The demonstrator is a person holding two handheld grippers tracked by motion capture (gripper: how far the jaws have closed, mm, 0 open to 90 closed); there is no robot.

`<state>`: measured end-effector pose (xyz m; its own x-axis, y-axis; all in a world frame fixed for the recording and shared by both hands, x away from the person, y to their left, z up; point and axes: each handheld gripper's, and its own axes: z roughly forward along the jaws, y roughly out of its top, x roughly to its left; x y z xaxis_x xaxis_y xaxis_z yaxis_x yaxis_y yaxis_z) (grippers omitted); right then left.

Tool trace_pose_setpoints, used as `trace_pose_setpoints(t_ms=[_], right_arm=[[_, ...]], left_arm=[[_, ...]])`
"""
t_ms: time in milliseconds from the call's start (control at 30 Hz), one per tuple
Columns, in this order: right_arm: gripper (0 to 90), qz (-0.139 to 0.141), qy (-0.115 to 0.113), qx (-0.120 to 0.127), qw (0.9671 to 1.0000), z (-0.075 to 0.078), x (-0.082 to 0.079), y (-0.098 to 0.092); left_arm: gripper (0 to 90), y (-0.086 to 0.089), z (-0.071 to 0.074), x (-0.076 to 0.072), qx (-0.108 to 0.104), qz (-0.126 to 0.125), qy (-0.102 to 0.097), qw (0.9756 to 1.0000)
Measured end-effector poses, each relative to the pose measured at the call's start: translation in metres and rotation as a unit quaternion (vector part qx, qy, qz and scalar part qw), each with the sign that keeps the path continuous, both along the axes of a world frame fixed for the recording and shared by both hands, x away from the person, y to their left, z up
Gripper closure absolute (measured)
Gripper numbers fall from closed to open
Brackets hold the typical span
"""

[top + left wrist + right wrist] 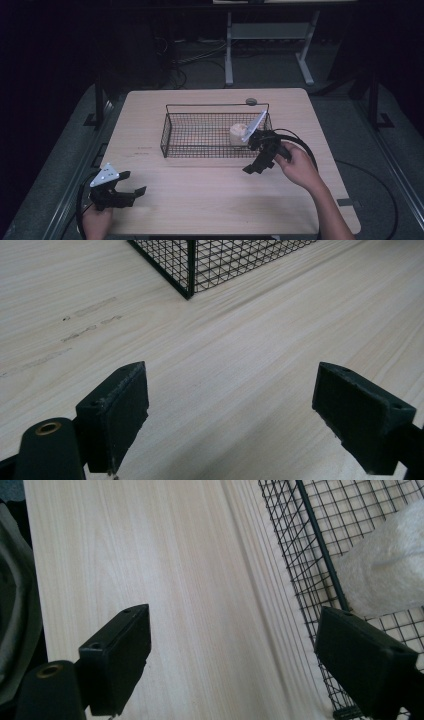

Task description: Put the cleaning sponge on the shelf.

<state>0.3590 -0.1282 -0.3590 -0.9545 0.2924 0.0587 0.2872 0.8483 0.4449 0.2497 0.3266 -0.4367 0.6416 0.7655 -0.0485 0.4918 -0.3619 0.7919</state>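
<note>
- High view: a black wire basket (172, 132) stands at the centre of the frame on a pale wooden table (200, 200). Inside it, at its right end, sits a pale, rounded thing (238, 134); what it is I cannot tell from here.
- Same view: the right gripper (251, 169) is right of centre, just outside the basket's lower right corner, jaws spread wide and holding nothing. The left gripper (135, 195) rests in the lower left of the frame, well apart from the basket, also spread wide and empty.
- Left gripper view: two black jaws rise from the bottom edge, far apart, with bare wood between them. One corner of the basket (189, 270) shows at the top centre.
- Right gripper view: the jaws stand wide apart over bare wood. The basket's mesh wall (320, 570) runs down the right side, and behind it, at the upper right, lies the pale thing (385, 575), white with a rough, fibrous surface.
- Handling, as I judge it: it looks soft, light and squashy, like sponge or rolled cloth, so hardly fragile or slippery, but it will give under the pads. Best to come from above the rim and pinch it across its middle, closing gently and keeping clear of the mesh.
</note>
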Motion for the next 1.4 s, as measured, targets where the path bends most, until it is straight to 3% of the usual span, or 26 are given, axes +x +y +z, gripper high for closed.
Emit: trace_pose_setpoints(t_ms=[500,767,867,1033,1400], right_arm=[[14.6,-0.003,0.012,-0.01,0.9999,-0.024,-0.013,-0.009],[14.6,-0.008,0.014,0.002,0.9999,-0.03,-0.018,-0.016],[14.6,-0.009,0.013,-0.009,0.9998,-0.031,-0.02,-0.017],[14.6,-0.01,0.013,0.001,0.9999,-0.033,-0.026,-0.02],[14.5,-0.014,0.02,-0.006,0.9997,-0.047,-0.038,-0.027]], left_arm=[[13.7,0.0,0.0,0.0,0.0,0.001,-0.001,1.0],[13.7,-0.001,0.0,0.0,-0.001,0.0,0.0,1.0],[13.7,-0.001,0.0,0.0,-0.001,0.0,0.0,1.0],[13.7,-0.001,0.0,0.0,0.001,-0.001,-0.001,1.0],[13.7,-0.002,0.0,0.0,0.001,-0.001,-0.001,1.0]])
